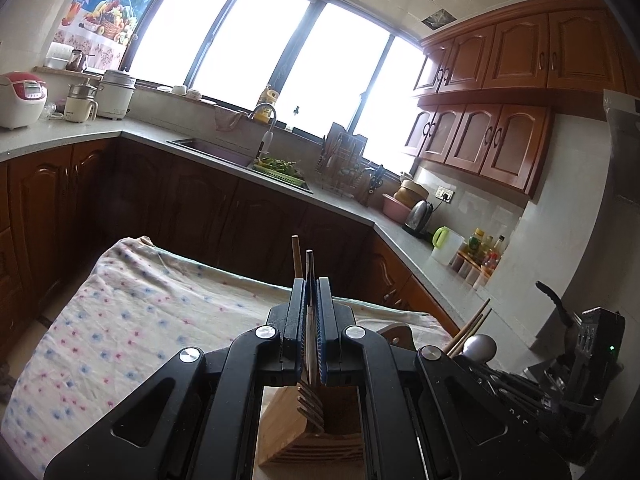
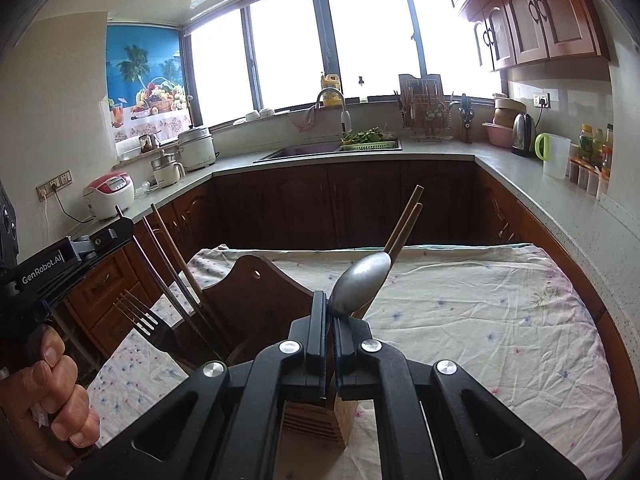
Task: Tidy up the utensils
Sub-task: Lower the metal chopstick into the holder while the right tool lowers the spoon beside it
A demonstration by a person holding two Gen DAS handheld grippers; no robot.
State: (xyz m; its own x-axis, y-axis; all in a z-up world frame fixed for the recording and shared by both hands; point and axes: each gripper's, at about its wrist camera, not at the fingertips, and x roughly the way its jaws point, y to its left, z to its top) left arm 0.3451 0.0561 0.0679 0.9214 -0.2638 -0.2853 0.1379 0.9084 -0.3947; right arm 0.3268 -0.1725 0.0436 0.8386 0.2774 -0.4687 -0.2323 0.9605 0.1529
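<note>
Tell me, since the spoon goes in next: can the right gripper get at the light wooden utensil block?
Probably yes. The wooden utensil block sits beneath the right gripper, which grips the grey metal spoon; the left gripper, holding a metal fork, is off to the side.

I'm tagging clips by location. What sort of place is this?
A home kitchen: a sink with faucet under the windows, wooden wall cabinets, and a rice cooker on the countertop.
</note>
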